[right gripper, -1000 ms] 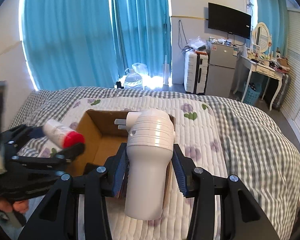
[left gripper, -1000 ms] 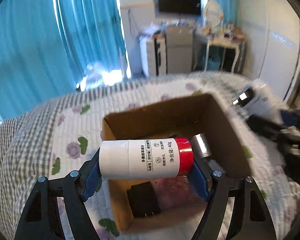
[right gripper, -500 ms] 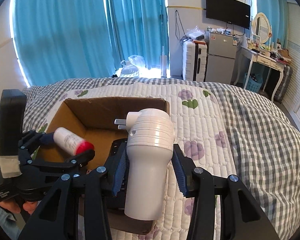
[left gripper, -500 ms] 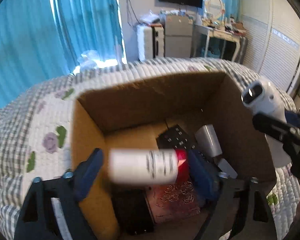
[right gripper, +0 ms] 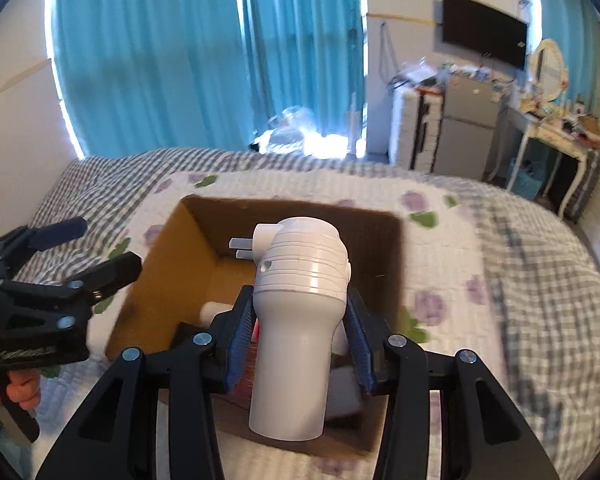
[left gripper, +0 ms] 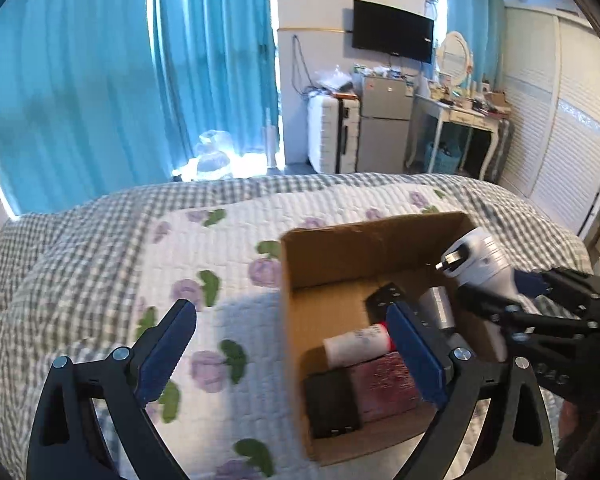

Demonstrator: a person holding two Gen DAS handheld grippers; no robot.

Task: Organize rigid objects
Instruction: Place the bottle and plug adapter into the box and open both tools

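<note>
An open cardboard box [left gripper: 340,240] [right gripper: 172,264] sits on the quilted bed. A white bottle with a red cap [left gripper: 358,343] lies inside it, on a dark red patterned item [left gripper: 384,384] next to a black box [left gripper: 330,404]. My left gripper [left gripper: 292,348] is open and empty, its fingers straddling the box's left wall. My right gripper [right gripper: 300,332] is shut on a white plug-in device with two prongs [right gripper: 300,304] and holds it above the box; it also shows in the left wrist view [left gripper: 480,268].
The box also holds a black remote [left gripper: 384,300] and a silver cylinder [left gripper: 440,308]. The bed carries a floral quilt [left gripper: 204,264] over a grey checked blanket [right gripper: 540,248]. Behind are blue curtains, a suitcase, a small fridge and a dressing table.
My left gripper opened and let the red-capped bottle drop into the box, then pulled back to the left. My right gripper moved over the box with the white device.
</note>
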